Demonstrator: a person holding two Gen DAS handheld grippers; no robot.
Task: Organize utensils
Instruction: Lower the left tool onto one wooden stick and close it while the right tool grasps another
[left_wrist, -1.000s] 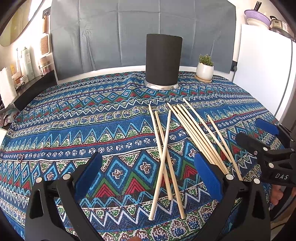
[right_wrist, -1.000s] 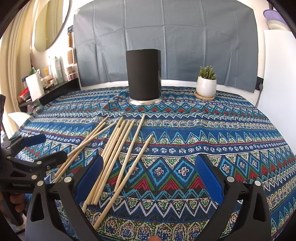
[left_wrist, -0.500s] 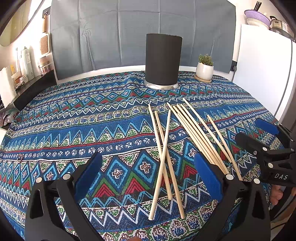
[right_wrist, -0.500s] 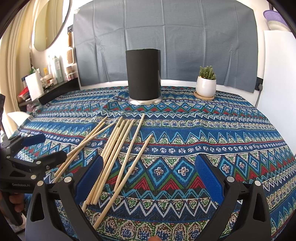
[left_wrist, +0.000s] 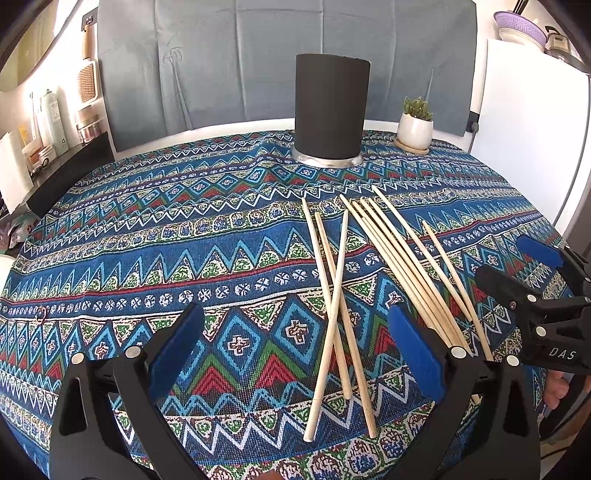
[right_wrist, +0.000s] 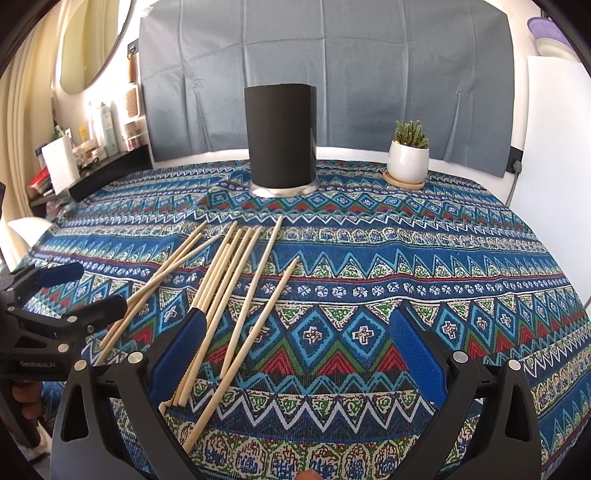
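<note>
Several wooden chopsticks (left_wrist: 399, 258) lie loose on the patterned tablecloth; they also show in the right wrist view (right_wrist: 229, 295). A tall black cylindrical holder (left_wrist: 331, 110) stands upright at the back of the table, also in the right wrist view (right_wrist: 280, 136). My left gripper (left_wrist: 295, 347) is open and empty, low over the cloth, with three crossed chopsticks (left_wrist: 336, 306) between its fingers. My right gripper (right_wrist: 295, 347) is open and empty, just right of the chopsticks. Each gripper shows in the other's view, the right one (left_wrist: 517, 266) and the left one (right_wrist: 85, 291).
A small cactus in a white pot (left_wrist: 415, 127) stands on a wooden coaster right of the holder, also in the right wrist view (right_wrist: 408, 158). A shelf with bottles (right_wrist: 96, 136) is at the far left. A white appliance (left_wrist: 532, 110) stands right of the table.
</note>
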